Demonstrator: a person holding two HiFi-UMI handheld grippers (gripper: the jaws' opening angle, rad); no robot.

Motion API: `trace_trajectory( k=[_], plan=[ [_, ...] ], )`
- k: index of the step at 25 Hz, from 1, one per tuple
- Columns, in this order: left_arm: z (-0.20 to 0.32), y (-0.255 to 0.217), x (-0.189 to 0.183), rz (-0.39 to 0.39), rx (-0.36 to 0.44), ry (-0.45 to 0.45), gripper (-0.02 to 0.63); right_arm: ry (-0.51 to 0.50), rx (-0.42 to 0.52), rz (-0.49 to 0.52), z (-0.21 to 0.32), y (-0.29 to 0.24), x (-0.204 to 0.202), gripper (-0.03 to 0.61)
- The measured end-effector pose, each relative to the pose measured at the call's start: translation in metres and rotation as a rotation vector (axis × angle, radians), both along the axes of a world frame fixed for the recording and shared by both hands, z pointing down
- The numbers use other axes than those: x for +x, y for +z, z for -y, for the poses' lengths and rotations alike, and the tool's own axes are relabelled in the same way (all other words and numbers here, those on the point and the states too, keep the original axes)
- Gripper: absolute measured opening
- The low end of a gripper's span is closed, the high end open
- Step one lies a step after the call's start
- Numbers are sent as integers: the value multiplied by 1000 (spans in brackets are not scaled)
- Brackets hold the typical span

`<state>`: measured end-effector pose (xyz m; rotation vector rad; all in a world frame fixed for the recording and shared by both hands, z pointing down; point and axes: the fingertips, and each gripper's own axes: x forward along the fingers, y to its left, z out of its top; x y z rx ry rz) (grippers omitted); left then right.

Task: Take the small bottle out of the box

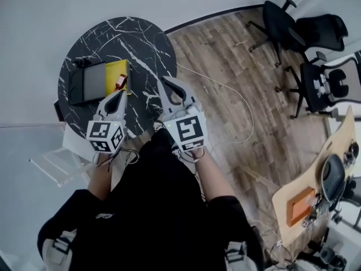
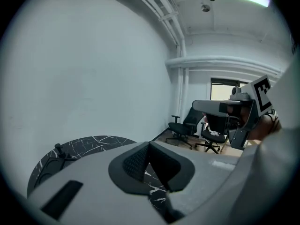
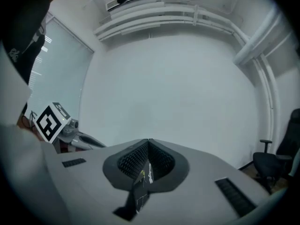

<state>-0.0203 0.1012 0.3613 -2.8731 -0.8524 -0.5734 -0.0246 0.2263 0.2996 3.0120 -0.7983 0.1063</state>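
Head view: reach not yet begun, two grippers up, left gripper (image 1: 117, 97) and right gripper (image 1: 165, 83) over the tabletop's (image 1: 141, 38) near edge. One box (image 1: 87, 83) far left, dark with a yellow half; one reddish speck there, likely the small bottle (image 1: 120, 82). Left gripper view: jaws together, empty. Right gripper view: likewise. Next: open one, descend on the bottle

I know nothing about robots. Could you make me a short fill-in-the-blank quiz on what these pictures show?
1. The round black table is veined with ___ lines.
2. The left gripper and the right gripper both have their jaws ___.
3. On the table, the flat item beside the dark item is coloured ___.
4. The floor is laid with planks of ___.

Missing words: white; shut; yellow; wood.
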Motion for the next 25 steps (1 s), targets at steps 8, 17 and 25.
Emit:
trace_trajectory(
  k=[8, 17, 25],
  plan=[
    [52, 42, 62, 103, 5, -95, -3, -308, -107, 142, 70, 44, 69, -5],
    [108, 70, 89, 167, -19, -257, -3, -537, -202, 206, 142, 77, 120, -5],
    [139, 99, 94, 244, -36, -423, -3, -747, -216, 306, 182, 105, 146, -5]
  ],
)
